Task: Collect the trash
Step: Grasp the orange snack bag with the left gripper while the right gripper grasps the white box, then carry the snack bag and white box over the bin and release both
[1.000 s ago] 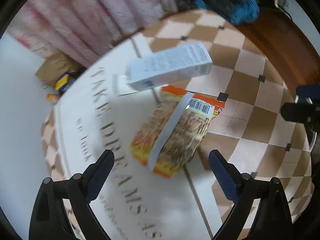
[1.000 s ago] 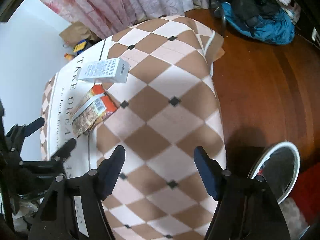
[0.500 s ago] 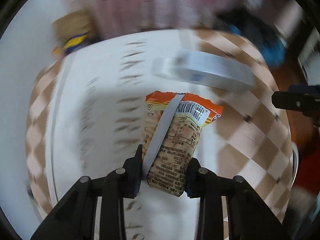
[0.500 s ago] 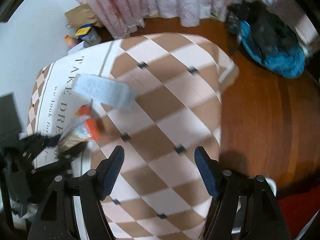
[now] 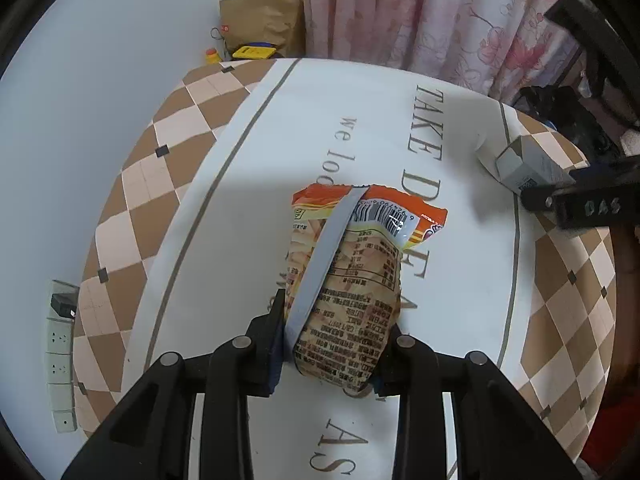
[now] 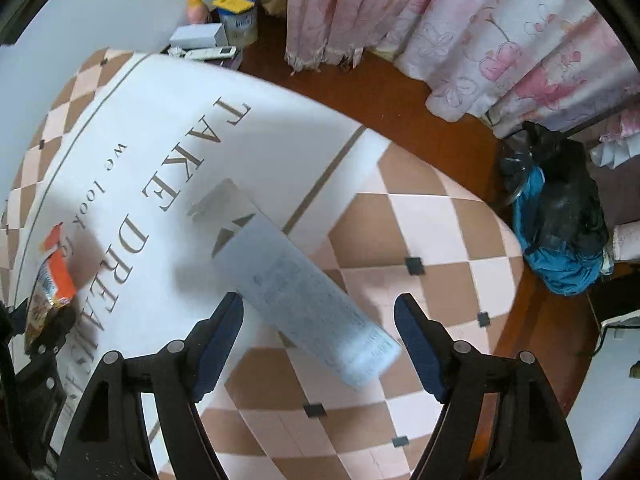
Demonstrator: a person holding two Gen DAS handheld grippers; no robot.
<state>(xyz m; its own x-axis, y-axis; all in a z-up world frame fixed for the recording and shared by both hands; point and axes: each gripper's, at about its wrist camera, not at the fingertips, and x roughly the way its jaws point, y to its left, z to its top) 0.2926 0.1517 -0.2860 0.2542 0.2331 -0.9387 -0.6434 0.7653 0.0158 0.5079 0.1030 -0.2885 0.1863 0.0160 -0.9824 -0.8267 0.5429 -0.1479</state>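
Left gripper (image 5: pixel 330 354): snack packet (image 5: pixel 348 280) clamped between the jaws, reaching forward from them over the worktop (image 5: pixel 248 184). Carton (image 5: pixel 524 170) lies well ahead and to the right of these jaws, on the worktop, with the right gripper (image 6: pixel 318 344) just beside it. Paper bag (image 5: pixel 260 24) stands far ahead, beyond the worktop's far edge, against the wall; curtain (image 5: pixel 420 12) to its right.

Right gripper: jaws opening, the carton lying on the worktop between them and reaching ahead-left, pads not touching it. Snack packet far left of these jaws. Curtain ahead, past the worktop edge; heap of bags (image 6: pixel 560 232) on the floor, ahead-right.
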